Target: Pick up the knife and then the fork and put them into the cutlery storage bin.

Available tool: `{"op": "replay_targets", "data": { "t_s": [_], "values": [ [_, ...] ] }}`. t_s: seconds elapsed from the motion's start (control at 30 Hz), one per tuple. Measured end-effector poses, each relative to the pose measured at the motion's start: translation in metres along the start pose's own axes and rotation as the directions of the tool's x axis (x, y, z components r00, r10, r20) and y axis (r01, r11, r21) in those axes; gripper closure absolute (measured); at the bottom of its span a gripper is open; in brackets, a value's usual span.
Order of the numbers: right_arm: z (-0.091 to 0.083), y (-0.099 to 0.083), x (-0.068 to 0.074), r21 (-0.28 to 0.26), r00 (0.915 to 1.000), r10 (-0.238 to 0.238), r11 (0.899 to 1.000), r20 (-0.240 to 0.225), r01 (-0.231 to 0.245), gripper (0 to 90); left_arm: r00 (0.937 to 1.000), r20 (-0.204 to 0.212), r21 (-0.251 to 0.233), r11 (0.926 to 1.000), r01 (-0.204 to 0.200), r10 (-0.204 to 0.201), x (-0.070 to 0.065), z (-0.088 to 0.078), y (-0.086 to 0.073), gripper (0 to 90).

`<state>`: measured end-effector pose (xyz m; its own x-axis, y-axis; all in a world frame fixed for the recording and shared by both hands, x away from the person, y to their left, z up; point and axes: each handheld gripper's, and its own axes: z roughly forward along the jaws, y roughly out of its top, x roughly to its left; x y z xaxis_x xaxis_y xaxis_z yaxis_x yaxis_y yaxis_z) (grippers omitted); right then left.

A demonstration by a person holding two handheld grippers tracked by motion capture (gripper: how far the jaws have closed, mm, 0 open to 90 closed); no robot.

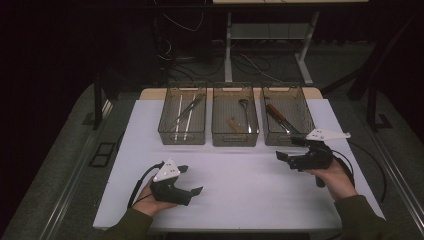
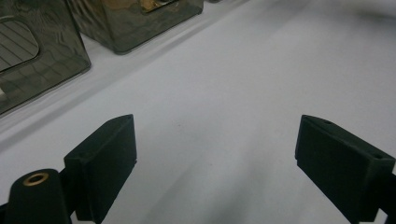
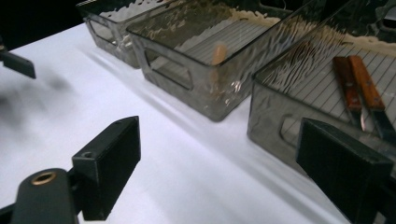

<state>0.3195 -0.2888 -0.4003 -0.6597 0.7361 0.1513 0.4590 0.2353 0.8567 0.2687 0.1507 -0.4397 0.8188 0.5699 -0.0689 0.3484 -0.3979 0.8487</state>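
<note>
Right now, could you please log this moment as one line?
left gripper open, idle | right gripper open, near right bin | table bare in front

Room dim, surroundings near black; white-topped bench (image 1: pixel 240 200) is lit from above and the brightest area. Soft shadows under smoked clear plastic bins (image 3: pixel 201 70). Gripper views soft, esp. foreground jaws.

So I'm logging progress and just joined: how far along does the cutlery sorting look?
Done, apparently: the left bin holds long thin utensils, the middle bin a spoon and a small wooden piece, the right bin wooden-handled knives. In hand: nothing; the left gripper and right gripper are both open and empty above the white table. Left: nothing loose lies on the table, so it is either finished or not begun.
</note>
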Motion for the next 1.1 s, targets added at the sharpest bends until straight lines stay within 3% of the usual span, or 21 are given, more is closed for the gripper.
{"op": "replay_targets", "data": {
  "t_s": [0.57,1.1],
  "values": [
    [-0.005,-0.042,0.022,0.04,0.9983,-0.017,0.999,-0.056,0.02,14.3,1.0,0.004,0.004,1.0,-0.001,0.001,-0.001,0.0,0.0,11.3],
    [-0.016,-0.062,0.027,0.073,0.9971,-0.045,0.996,-0.062,0.049,14.3,1.0,0.005,0.008,1.0,-0.005,0.005,-0.001,0.0,0.0,11.3]
  ]
}}
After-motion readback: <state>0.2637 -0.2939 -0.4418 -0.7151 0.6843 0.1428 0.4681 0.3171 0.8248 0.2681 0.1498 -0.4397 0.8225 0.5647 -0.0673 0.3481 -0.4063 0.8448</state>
